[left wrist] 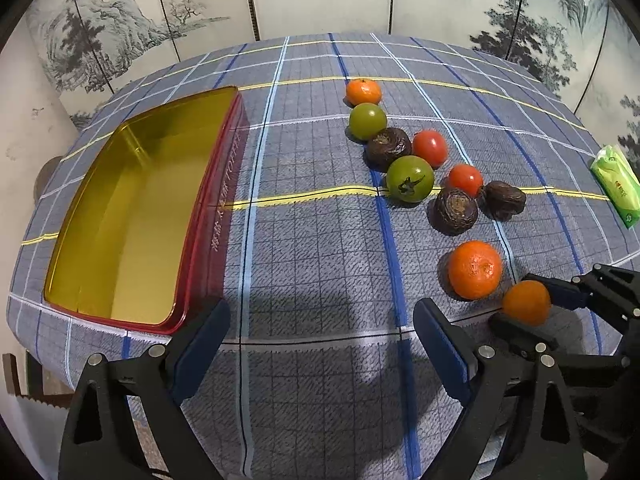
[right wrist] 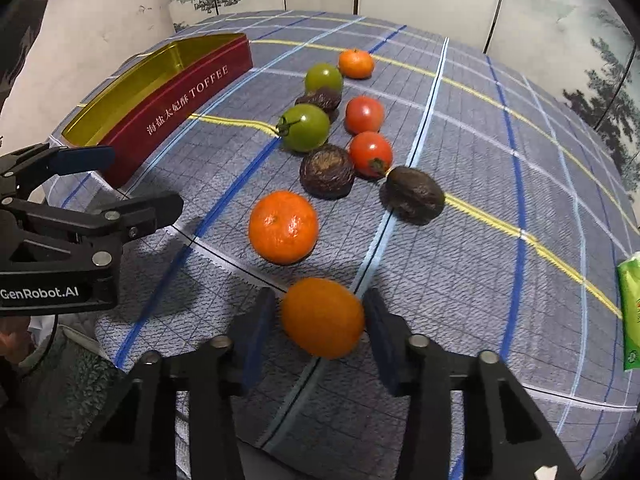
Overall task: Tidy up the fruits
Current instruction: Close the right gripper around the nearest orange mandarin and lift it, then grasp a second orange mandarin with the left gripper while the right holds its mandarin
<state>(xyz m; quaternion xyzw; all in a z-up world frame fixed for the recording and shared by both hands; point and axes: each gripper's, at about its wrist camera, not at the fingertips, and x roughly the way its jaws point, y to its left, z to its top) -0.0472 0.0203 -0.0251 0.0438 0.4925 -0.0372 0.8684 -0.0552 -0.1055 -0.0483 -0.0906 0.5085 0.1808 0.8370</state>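
An open tin (left wrist: 132, 216), red outside and gold inside, sits empty on my left. The fruits lie in a loose row on the worktop (left wrist: 320, 264): a far mandarin (left wrist: 363, 91), two green tomatoes (left wrist: 410, 178), two red tomatoes (left wrist: 429, 147) and three dark wrinkled fruits (left wrist: 456, 210). A big mandarin (right wrist: 283, 227) sits nearer. The nearest mandarin (right wrist: 322, 317) sits between my right fingers (right wrist: 380, 332), which touch it.

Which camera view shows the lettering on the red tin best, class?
The right wrist view: the red tin turns its long side wall to the camera, so TOFFEE reads clearly. The left wrist view looks down into the tin's gold inside; its lettering is foreshortened and unreadable.
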